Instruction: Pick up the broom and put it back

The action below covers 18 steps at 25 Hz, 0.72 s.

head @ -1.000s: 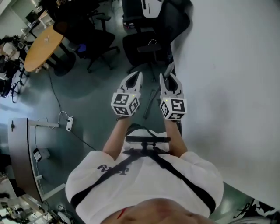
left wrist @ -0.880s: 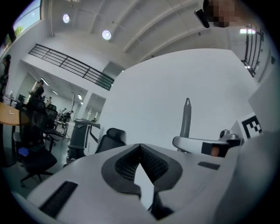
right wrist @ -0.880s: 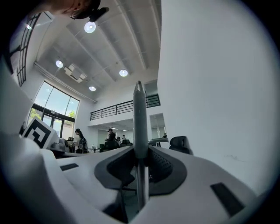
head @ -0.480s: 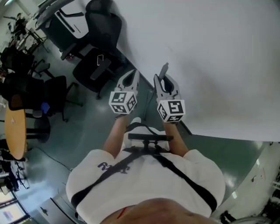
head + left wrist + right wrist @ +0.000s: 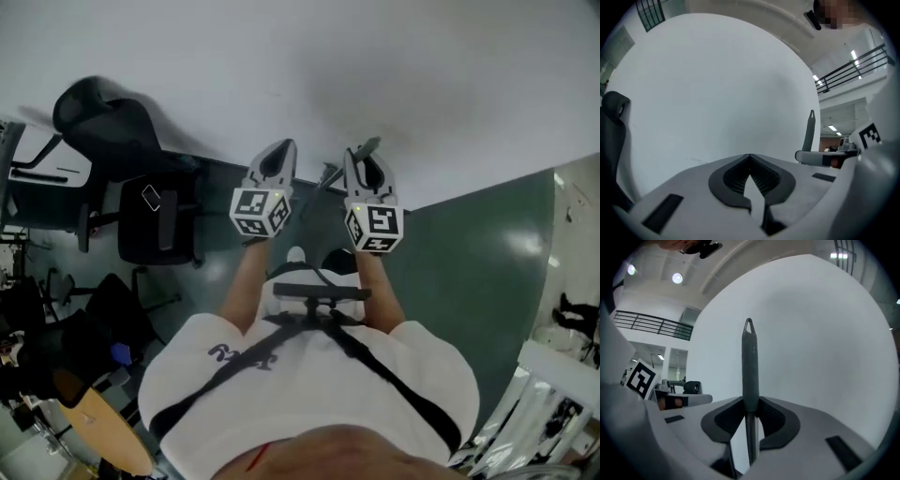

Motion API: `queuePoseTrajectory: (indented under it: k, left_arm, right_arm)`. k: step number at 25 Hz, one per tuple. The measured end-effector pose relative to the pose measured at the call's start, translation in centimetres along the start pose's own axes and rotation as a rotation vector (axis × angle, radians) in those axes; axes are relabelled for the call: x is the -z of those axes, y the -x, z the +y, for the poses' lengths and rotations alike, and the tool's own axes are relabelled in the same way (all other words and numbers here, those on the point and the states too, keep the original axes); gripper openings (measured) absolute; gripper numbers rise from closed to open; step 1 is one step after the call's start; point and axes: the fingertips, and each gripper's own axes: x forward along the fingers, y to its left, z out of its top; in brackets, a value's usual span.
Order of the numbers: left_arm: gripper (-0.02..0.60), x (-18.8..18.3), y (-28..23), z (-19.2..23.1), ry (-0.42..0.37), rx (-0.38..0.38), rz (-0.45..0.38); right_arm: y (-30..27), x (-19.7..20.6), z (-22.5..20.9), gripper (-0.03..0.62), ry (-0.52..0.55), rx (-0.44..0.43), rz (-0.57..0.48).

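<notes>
Head view, centre: the right gripper [image 5: 367, 157] clamps the broom [image 5: 371, 146] by its handle, upright near the white wall [image 5: 422, 75], likely for carrying it back. Left gripper view: the left gripper [image 5: 749, 157] is pinched together, empty, unneeded. Right gripper view: the handle rises at centre, gripped.

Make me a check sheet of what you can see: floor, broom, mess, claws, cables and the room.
Surface: green floor, smooth and shiny.
Job's things: broom handle stands upright in the right claw; its brush end is out of view.
Clutter: a small flat thing on the black chair; too small to tell what.
Grippers: left claw shut, nothing in it. Right claw shut on the broom handle.
Cables: nothing seen.
Surroundings: white wall straight ahead, black chair at the left, orange table at the lower left.
</notes>
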Motion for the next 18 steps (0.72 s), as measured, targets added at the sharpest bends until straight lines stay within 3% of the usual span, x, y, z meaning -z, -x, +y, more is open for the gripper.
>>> queuePoseTrajectory:
  k: [4,7,18]
  left_arm:
    - [0.011,2.4,-3.0,-3.6,0.016,0.134,0.065]
    - [0.011,4.4,-4.8,-5.4,0.016,0.195,0.110]
    - [0.011,13.9,-8.5,-7.4,0.014,0.280,0.288]
  right_arm:
    - [2.2,1.4,-4.8,0.103,-0.046,0.165,0.017]
    - [3.2,3.9,-7.0,0.103,-0.082,0.239,0.061]
    - [7.0,18.6,-12.1,0.103,-0.165,0.419,0.354]
